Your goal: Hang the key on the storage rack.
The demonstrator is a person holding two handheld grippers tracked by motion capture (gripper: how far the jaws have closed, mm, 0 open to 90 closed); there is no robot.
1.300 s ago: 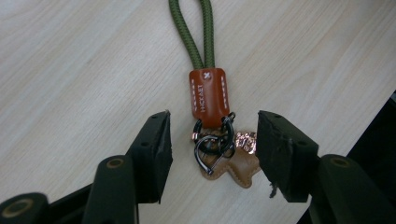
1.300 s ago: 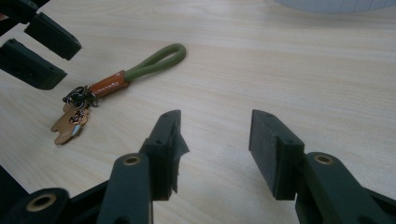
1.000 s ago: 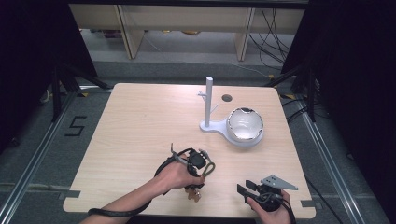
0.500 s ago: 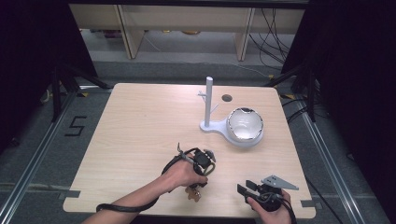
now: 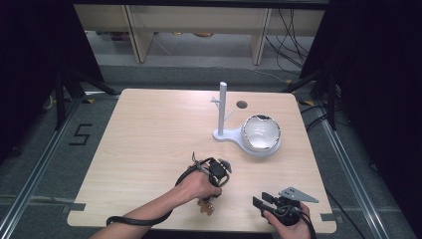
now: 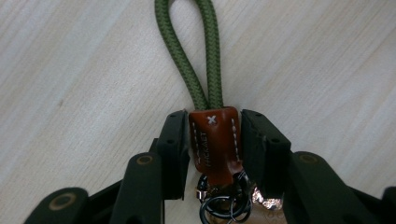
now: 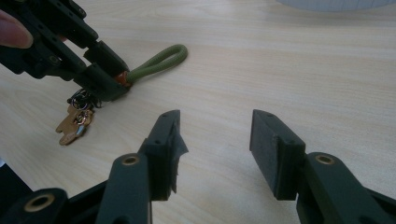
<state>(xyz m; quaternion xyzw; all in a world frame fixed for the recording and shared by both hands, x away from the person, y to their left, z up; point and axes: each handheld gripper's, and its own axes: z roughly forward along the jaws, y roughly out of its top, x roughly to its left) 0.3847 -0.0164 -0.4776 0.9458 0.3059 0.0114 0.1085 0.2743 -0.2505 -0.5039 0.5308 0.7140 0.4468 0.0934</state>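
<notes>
Two grippers work near the bench's (image 5: 149, 129) front edge: the left gripper (image 6: 215, 140) pinches the key fob (image 6: 215, 142) by its stiff leather tab, the soundest hold, since cord loop (image 6: 189, 51) and keys (image 7: 74, 125) likely dangle limp and light, while the right gripper (image 7: 215, 140) stands spread.

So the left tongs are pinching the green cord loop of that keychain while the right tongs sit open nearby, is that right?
Not quite. The left tongs pinch the brown leather tab, not the green cord loop, which sticks out free beyond the jaws; the left gripper view shows it. The right tongs do sit open nearby.
</notes>
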